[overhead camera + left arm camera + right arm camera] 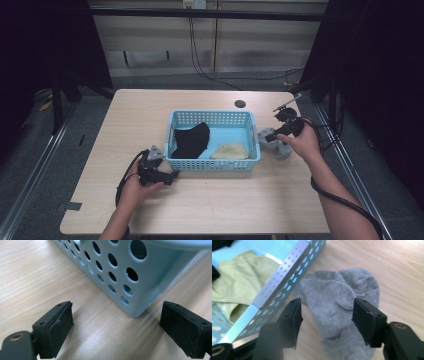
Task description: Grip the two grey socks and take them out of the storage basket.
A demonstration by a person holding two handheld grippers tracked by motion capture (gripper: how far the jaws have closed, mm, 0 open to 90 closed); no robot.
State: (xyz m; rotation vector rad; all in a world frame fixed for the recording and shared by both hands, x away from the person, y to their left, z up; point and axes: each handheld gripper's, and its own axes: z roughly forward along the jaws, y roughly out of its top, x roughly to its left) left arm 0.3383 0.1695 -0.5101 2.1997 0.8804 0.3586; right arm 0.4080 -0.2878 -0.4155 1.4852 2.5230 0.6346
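R gripper [325, 322] spread over grey sock [342, 305] on table, just right of blue basket [212, 162]. L gripper [116, 327] spread, empty, at basket's near-left corner. Prob pickup step; next: lower, pinch sock.

Light blue perforated plastic basket [214, 118] sits mid-table, upright, holding a crumpled black cloth [191, 140] on its left side and a pale yellow-green cloth [229, 151] bunched at its front right. Grey sock [339, 305] lies rumpled flat on the wood just outside the basket's right wall, touching or nearly touching it.
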